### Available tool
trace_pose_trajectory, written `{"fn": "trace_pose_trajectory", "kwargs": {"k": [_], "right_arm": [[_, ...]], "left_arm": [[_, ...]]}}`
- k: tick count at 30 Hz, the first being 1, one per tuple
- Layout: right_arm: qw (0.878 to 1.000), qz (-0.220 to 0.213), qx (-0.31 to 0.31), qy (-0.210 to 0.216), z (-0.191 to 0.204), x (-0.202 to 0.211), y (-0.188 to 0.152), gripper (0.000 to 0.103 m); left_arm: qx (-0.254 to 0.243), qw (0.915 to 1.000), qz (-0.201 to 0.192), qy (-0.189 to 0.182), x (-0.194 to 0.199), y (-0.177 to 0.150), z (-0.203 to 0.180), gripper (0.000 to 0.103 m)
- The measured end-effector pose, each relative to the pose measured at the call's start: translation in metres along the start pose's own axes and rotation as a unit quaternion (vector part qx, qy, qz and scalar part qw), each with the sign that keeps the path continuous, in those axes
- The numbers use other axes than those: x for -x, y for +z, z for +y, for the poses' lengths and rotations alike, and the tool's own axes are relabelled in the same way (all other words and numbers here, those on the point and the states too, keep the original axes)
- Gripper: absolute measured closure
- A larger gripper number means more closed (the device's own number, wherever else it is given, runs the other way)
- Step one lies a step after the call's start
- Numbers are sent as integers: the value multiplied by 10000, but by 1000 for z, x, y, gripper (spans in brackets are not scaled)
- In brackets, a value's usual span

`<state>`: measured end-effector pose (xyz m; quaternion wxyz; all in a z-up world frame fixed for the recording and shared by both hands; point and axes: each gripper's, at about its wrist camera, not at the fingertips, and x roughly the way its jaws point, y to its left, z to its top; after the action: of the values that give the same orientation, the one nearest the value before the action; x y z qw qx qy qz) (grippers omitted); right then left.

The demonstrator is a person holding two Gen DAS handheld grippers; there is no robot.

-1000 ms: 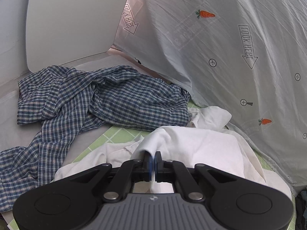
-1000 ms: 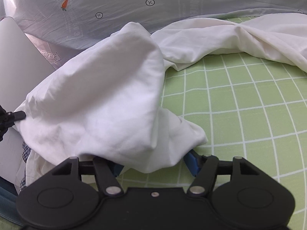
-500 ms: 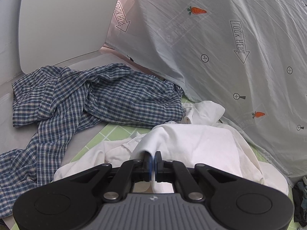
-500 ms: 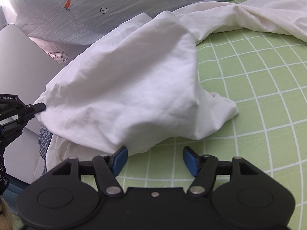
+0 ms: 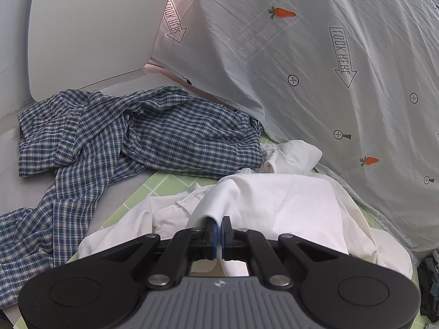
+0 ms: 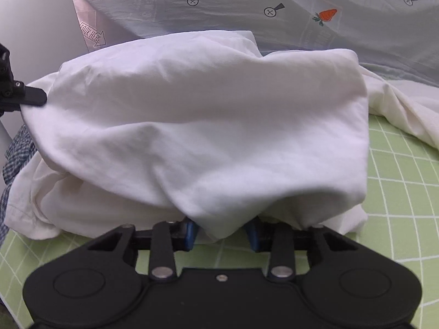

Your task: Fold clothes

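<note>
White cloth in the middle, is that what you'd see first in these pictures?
Yes, the big white shirt fills the middle, bunched up on the green mat. The left gripper pinches its edge, and the right gripper is closing with cloth between its fingers. A checked shirt lies crumpled to the left, and a carrot sheet hangs behind.

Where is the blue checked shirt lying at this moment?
In the left wrist view the blue checked shirt lies crumpled on the left, beyond the white garment, below the carrot-print sheet.
</note>
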<state>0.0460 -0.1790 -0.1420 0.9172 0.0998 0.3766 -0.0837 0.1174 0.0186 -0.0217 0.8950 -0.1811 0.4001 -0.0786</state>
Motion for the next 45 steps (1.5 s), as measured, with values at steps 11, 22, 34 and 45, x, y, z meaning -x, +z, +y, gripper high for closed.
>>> {"fn": "trace_pose_trajectory", "kwargs": {"k": [11, 22, 34, 45], "right_arm": [[9983, -163, 537, -171, -17, 25, 13, 92], [9716, -647, 126, -2274, -106, 66, 33, 103], [9877, 403, -1393, -579, -127, 45, 7, 80], [9727, 577, -2225, 311, -74, 9, 9, 54]], "left_arm": [[171, 9999, 10, 19, -9, -4, -2, 100], [592, 9980, -189, 105, -12, 6, 3, 100], [611, 9978, -168, 173, -13, 3, -3, 100], [259, 9996, -112, 85, -4, -4, -5, 100]]}}
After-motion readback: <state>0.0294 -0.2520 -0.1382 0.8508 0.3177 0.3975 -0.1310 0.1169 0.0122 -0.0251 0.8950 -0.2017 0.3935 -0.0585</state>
